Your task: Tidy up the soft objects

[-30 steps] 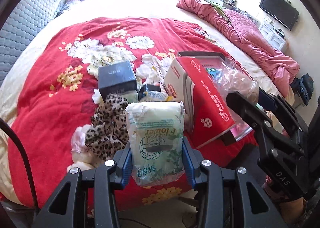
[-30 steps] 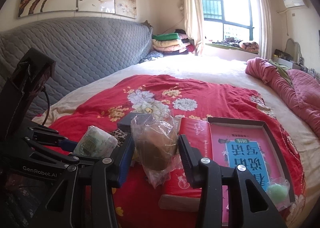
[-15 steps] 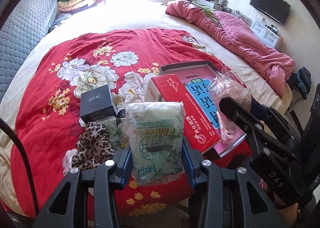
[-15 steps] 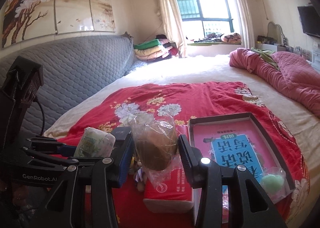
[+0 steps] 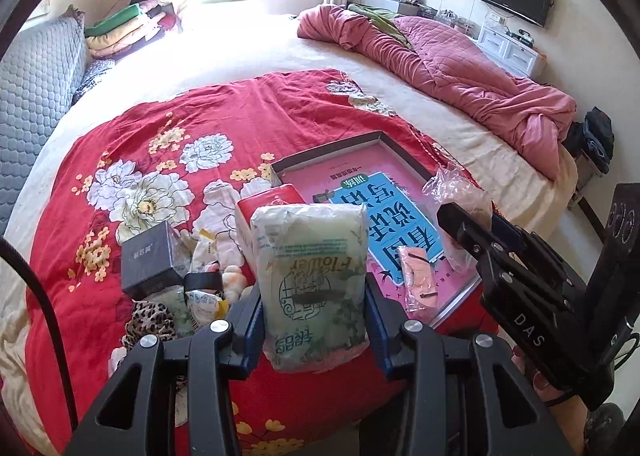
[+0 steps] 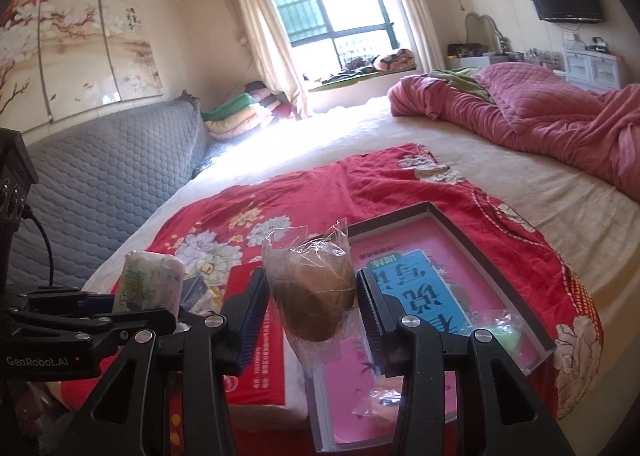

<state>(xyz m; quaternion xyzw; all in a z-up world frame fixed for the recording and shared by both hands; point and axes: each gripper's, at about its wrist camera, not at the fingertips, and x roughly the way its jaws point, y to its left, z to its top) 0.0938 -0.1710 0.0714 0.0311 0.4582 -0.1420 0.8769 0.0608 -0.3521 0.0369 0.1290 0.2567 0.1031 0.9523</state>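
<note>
Looking along the left wrist view:
Left hand-held gripper (image 5: 316, 312): clenched on a pale green tissue pack (image 5: 314, 280), blue pads pressing both of its sides, the pack upright and printed "Flower" upside down.
Tissue pack position: held above the near edge of the red floral blanket (image 5: 208, 124) on the bed.
Shallow box (image 5: 372, 138): at 1 o'clock from the pack, dark-rimmed, with a pink and blue printed bottom; a small pink packet (image 5: 418, 280) lies inside near its front corner.
Red carton (image 5: 276, 198): just behind the pack, touching the box's left side.
Pile at 9 o'clock: a black box (image 5: 148, 260), a leopard-print cloth (image 5: 150, 320) and small wrapped items close together.
Right hand-held gripper (image 5: 480, 240): at 3 o'clock, with crinkled clear plastic at its tip.
Pink quilt (image 5: 460, 76): bunched at 1 o'clock, well apart.

Turning to the right wrist view:
Right hand-held gripper (image 6: 312, 308): grasping a clear plastic bag with a brown soft thing inside (image 6: 312, 296), pads against both sides.
Bag position: above the seam between red carton (image 6: 256, 344) and shallow box (image 6: 496, 252).
Green item (image 6: 504, 336): wrapped in clear plastic, in the box's corner at 3 o'clock.
Left hand-held gripper (image 6: 132, 308): at 9 o'clock, holding the tissue pack (image 6: 150, 284).
</note>
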